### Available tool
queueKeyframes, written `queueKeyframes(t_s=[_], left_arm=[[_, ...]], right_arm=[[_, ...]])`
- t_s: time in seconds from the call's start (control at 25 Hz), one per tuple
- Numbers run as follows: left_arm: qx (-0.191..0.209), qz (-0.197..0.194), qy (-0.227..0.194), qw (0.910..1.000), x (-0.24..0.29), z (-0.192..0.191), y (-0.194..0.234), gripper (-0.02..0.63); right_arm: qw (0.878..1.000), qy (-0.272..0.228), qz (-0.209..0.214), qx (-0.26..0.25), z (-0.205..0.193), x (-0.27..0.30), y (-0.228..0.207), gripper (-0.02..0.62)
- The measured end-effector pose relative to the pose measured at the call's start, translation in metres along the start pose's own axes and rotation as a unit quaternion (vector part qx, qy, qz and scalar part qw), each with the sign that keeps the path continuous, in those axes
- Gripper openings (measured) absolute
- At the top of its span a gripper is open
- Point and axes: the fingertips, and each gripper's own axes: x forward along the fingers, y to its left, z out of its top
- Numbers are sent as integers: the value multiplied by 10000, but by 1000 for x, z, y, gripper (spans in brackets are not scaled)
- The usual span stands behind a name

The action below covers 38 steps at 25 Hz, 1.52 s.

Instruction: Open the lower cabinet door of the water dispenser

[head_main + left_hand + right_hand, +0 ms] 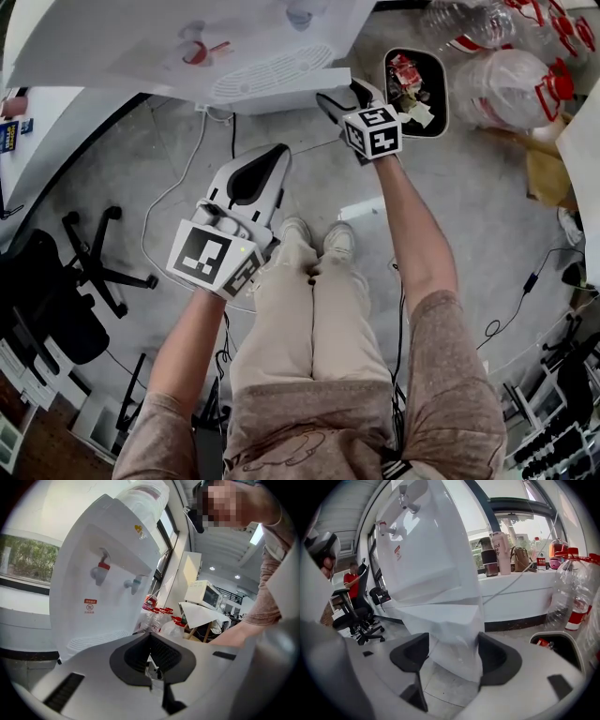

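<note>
We see the white water dispenser [187, 47] along the top of the head view, and the left gripper view shows its red tap [103, 567] and blue tap [136, 581]. The lower cabinet door [445, 620] lies below the drip grille [272, 73] and fills the middle of the right gripper view.

The right gripper [452, 641] is at that door, at the upper centre of the head view. Its fingers [501, 658] stand wide apart with the door's white edge between them (the pad at the frame's right looks to be against the panel, the other clear of it), so nothing is clamped.

The left gripper [274, 155] hangs left of centre in the head view, apart from the dispenser and aimed toward it. Its fingers [131, 656] are closed together and empty.

At the upper right of the head view, a black bin [415, 89] holding rubbish stands on the floor [469, 206] beside clear water bottles [511, 84]. An office chair [89, 272] stands at the left edge.
</note>
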Motion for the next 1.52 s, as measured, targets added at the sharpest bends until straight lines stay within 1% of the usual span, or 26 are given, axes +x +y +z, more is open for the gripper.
queueKeyframes(t_s=[0.12,0.2,0.4,0.64,0.8,1.04,1.2,1.32,1.52], left_arm=[[-81,-15,41,10000,-5,-1,-6,17],[-98,-16,54,9999,-8,-1,-8,17],[-106,82,73,9999,-20,-2,-9,16],[-153,227,170,9995,-39,-6,-10,17],[-161,242,211,9994,-47,-5,-16,17],[-242,328,198,9990,-61,0,-20,17],[-355,500,172,9980,-74,-1,-15,16],[-418,632,174,9970,-86,-4,-11,17],[-464,832,128,9954,-106,-6,-2,17]], right_arm=[[9999,89,25,109,-12,-14,10,318],[9997,172,57,146,-20,-22,17,307],[9987,506,112,0,-41,-41,37,298],[9971,683,104,318,-57,-57,61,288],[9951,882,168,407,-69,-68,78,277],[9917,1207,389,228,-88,-82,108,259],[9890,1359,527,241,-99,-89,126,248],[9863,1497,670,174,-108,-93,142,219],[9823,1654,881,56,-119,-97,165,192]])
